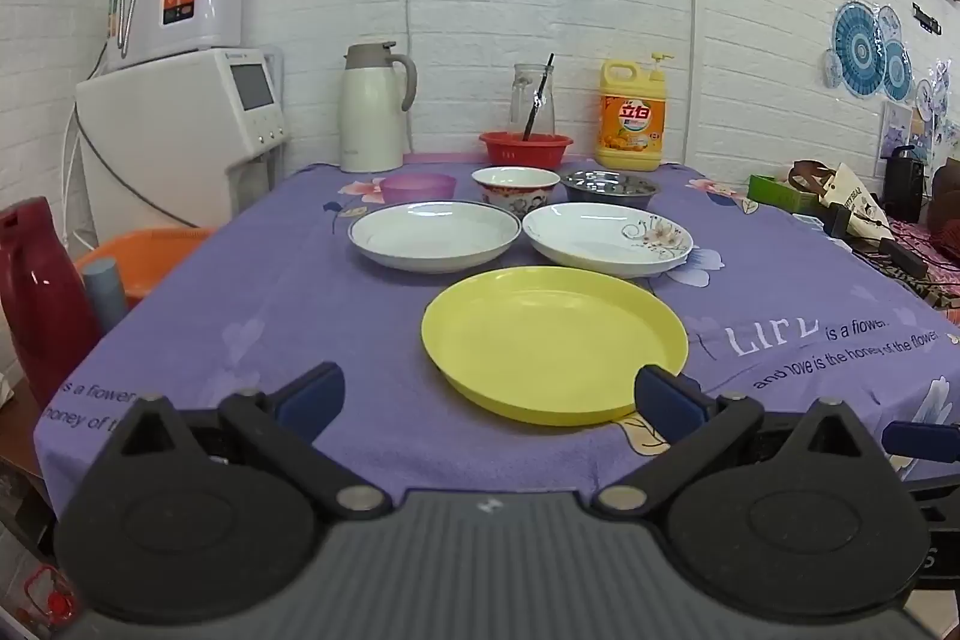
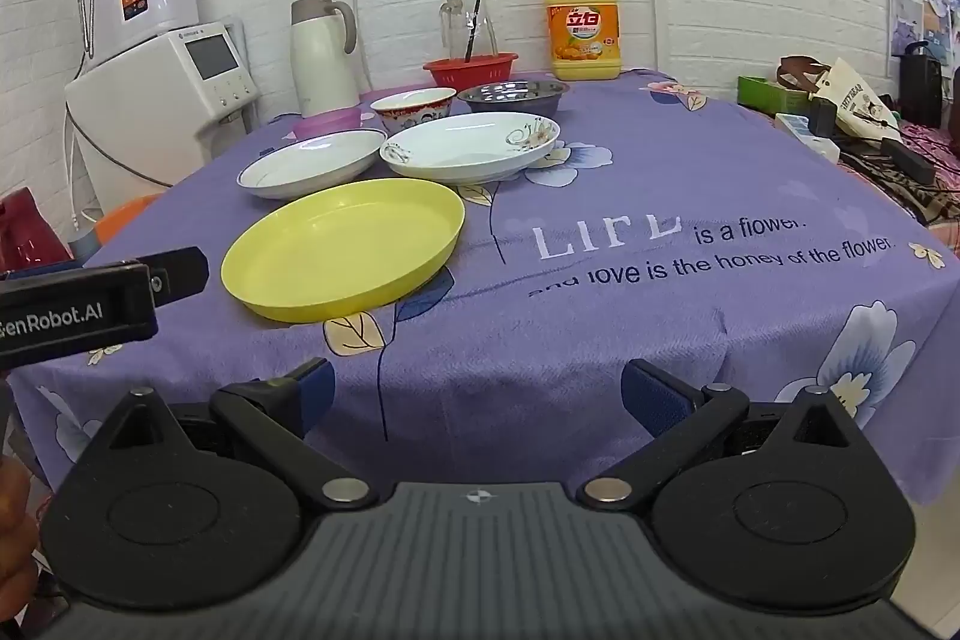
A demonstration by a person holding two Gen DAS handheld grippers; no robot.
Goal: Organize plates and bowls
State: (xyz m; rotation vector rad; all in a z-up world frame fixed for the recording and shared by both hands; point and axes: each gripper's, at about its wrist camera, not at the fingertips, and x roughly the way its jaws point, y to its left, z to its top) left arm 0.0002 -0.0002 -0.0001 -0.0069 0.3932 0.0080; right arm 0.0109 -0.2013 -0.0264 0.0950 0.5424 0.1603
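Observation:
A yellow plate (image 1: 553, 340) (image 2: 345, 244) lies nearest on the purple tablecloth. Behind it are a plain white plate (image 1: 433, 233) (image 2: 312, 162) and a flower-patterned white plate (image 1: 606, 237) (image 2: 471, 145). Further back stand a pink bowl (image 1: 418, 187) (image 2: 327, 122), a red-patterned china bowl (image 1: 515, 184) (image 2: 413, 106) and a steel bowl (image 1: 610, 187) (image 2: 513, 95). My left gripper (image 1: 489, 400) is open and empty at the table's near edge, before the yellow plate; its side also shows in the right wrist view (image 2: 102, 301). My right gripper (image 2: 477, 394) is open and empty at the near edge, right of the plates.
At the back edge stand a white thermos jug (image 1: 372, 109), a red basket (image 1: 525, 147), a glass jar with a straw (image 1: 533, 103) and a yellow detergent bottle (image 1: 631, 118). White appliances (image 1: 180, 130) and a red flask (image 1: 36, 292) stand left; clutter (image 2: 840, 112) lies right.

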